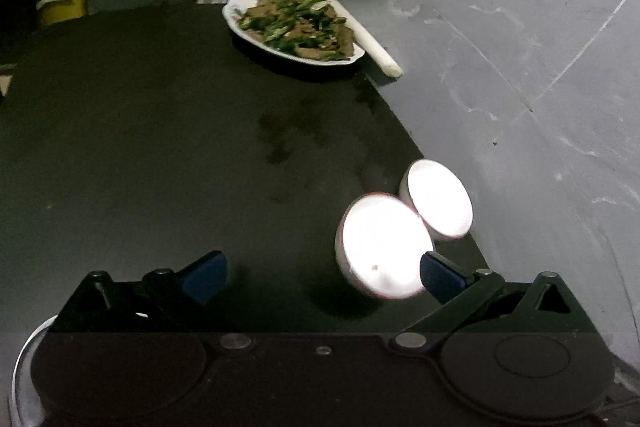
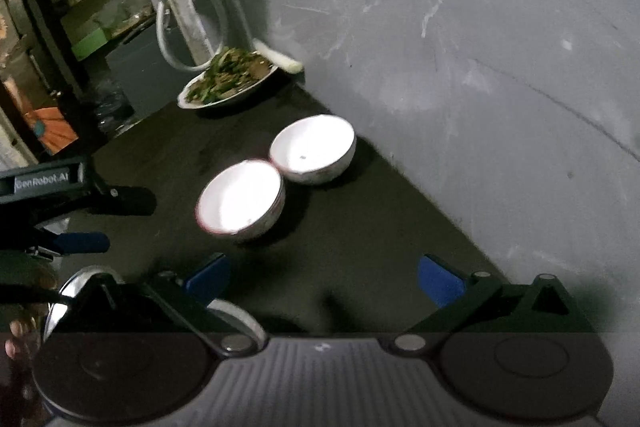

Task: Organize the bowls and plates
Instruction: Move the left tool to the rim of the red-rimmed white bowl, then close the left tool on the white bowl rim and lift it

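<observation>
With both tools spread and empty, the near bowl (image 2: 240,201) should be gripped by its rim and nested into the far bowl (image 2: 314,150).

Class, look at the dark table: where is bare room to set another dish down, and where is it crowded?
Free: the dark table left of the two bowls, before the food plate. Crowded: the wall-side edge.
</observation>
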Demonstrator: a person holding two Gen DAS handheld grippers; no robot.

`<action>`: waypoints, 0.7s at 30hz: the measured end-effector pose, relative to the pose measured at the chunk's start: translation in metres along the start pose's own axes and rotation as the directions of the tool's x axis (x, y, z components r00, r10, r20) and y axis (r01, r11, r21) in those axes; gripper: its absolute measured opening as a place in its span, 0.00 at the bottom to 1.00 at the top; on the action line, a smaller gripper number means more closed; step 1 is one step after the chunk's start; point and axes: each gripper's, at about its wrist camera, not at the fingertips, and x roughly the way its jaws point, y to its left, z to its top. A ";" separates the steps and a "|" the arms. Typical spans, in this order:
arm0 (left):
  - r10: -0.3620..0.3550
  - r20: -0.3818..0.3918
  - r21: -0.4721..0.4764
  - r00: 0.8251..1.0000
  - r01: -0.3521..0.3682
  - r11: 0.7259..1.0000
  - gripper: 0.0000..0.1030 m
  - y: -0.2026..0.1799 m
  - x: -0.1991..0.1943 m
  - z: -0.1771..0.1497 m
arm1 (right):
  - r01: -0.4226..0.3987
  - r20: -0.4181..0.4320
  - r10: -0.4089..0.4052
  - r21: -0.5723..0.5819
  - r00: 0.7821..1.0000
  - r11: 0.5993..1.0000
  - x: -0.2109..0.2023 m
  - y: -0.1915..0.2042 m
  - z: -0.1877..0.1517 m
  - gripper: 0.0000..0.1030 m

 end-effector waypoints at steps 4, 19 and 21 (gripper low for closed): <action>0.004 0.002 0.010 1.000 -0.004 1.000 0.99 -0.001 0.018 0.009 | 0.013 -0.002 -0.013 -0.007 1.000 1.000 0.016 0.002 0.020 1.00; 0.064 -0.006 0.079 0.998 -0.064 0.995 0.98 -0.005 0.047 0.008 | 0.010 -0.029 -0.011 -0.019 1.000 1.000 0.064 0.016 0.035 0.95; 0.057 -0.001 0.089 0.998 -0.057 0.994 0.92 -0.007 0.047 0.007 | 0.007 -0.037 -0.008 -0.022 0.999 1.000 0.069 0.017 0.034 0.89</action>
